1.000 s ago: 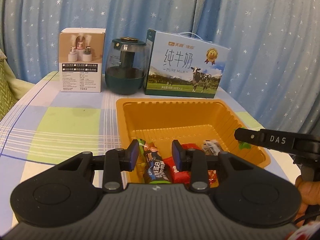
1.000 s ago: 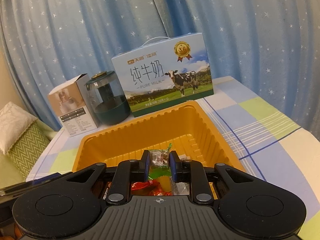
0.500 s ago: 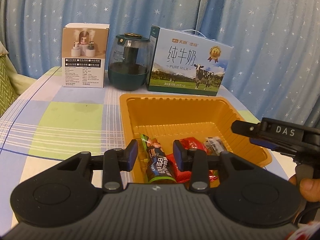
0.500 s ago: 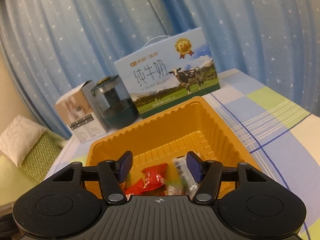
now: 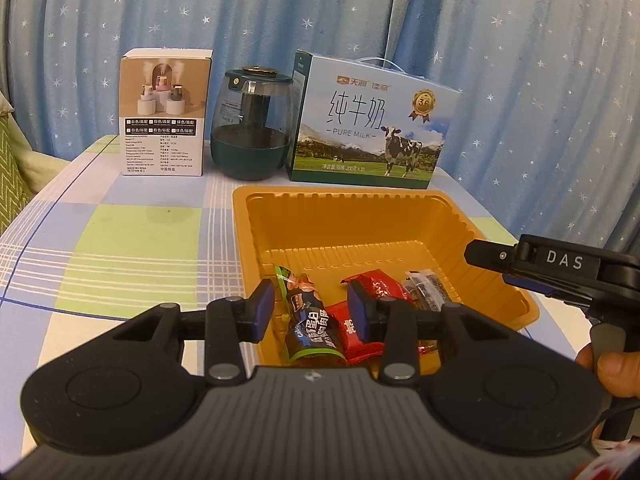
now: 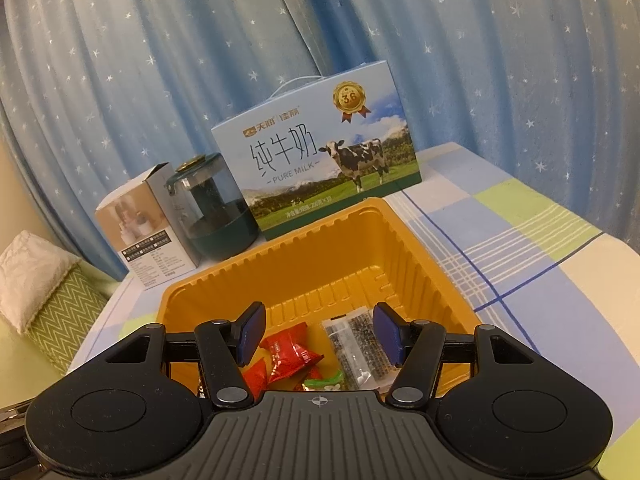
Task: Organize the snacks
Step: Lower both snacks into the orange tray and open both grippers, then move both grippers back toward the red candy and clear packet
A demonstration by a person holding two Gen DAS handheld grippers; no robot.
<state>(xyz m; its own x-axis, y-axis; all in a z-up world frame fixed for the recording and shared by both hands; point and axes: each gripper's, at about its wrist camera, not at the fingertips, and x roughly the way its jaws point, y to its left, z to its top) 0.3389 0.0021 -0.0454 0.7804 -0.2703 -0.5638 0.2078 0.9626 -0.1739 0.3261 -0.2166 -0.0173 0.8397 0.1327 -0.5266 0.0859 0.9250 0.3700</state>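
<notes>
Both tongs, L (image 5: 310, 310) & R (image 6: 318, 334), gape wide w/ nothing held, snacks (image 6: 290, 354) below in orange tray (image 6: 420, 256).

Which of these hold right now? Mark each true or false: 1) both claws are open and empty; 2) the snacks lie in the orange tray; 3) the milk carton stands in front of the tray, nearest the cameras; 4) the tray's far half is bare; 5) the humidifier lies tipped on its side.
1) True: the left claw and right claw are both spread with nothing between the fingers.
2) True: the red packets, the dark wrapper and the clear speckled packet lie inside the orange tray.
3) False: the milk carton stands behind the tray, by the curtain.
4) True: only the near end holds snacks.
5) False: the humidifier stands upright between the white box and the carton.
</notes>
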